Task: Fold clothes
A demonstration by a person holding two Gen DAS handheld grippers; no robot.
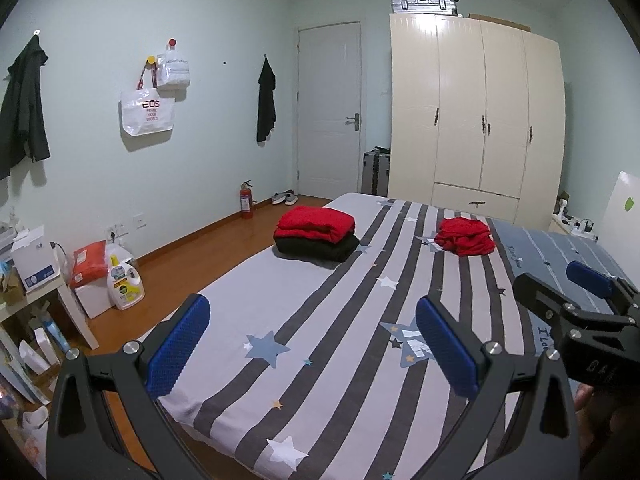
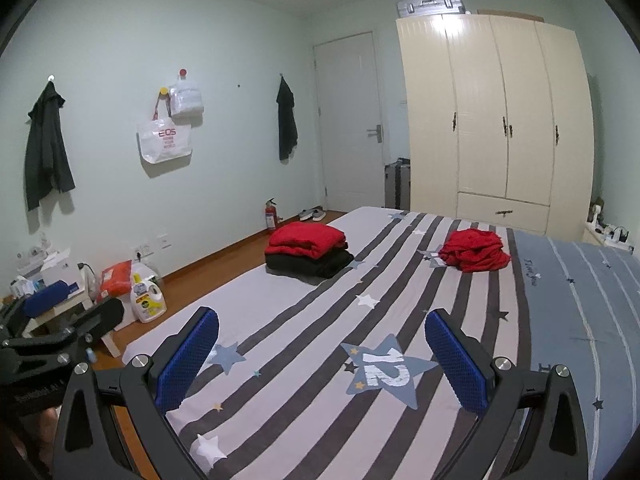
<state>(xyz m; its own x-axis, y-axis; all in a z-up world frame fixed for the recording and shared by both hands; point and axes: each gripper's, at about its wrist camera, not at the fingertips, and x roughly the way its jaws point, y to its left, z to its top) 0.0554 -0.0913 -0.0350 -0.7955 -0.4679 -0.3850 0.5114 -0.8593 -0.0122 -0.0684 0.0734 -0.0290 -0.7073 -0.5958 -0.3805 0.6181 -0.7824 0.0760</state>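
A crumpled red garment (image 1: 466, 236) (image 2: 474, 250) lies far out on the striped bed (image 1: 320, 340) (image 2: 304, 344), towards the right. A folded red garment (image 1: 316, 223) (image 2: 307, 239) rests on a folded black garment (image 1: 318, 247) (image 2: 310, 263) in a stack at the bed's left side. My left gripper (image 1: 312, 344) is open and empty above the near bed. My right gripper (image 2: 322, 354) is open and empty beside it; it also shows at the right edge of the left wrist view (image 1: 576, 292). Both hover well short of the clothes.
A cream wardrobe (image 1: 476, 112) and a white door (image 1: 330, 108) stand behind the bed. A detergent bottle (image 1: 124, 284), boxes and a small white table (image 1: 60, 304) crowd the floor at left. A fire extinguisher (image 1: 247, 200) stands by the wall. Dark clothes and bags hang on the wall.
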